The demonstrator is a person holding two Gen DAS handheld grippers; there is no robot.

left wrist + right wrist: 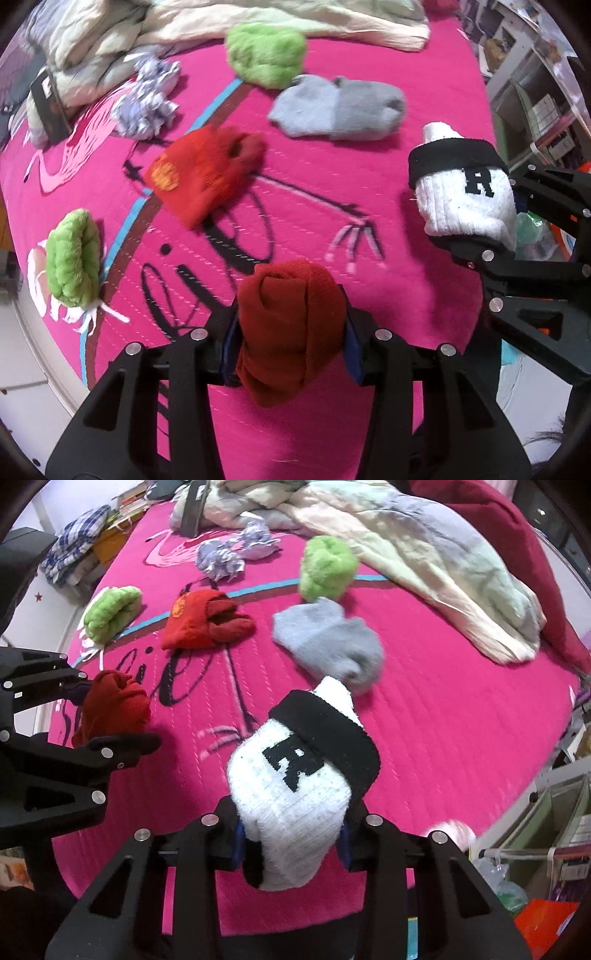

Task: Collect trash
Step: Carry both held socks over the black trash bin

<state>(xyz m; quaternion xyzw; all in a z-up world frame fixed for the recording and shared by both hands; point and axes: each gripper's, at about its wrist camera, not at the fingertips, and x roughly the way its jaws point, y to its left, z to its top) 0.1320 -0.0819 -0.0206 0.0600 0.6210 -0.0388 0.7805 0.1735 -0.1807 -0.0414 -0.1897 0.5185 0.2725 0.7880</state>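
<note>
Pink bedspread (424,92); left gripper (291,343) jaws clamp red sock (290,332), right gripper (291,834) white sock (291,805).

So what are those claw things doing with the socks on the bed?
A person is holding a gripper in each hand. The left gripper is clamped on a dark red rolled sock, and the right gripper is clamped on a white sock with a black band. Both are held up over the pink bedspread. Two green bundles, a red one and a grey one lie on the bed.
</note>
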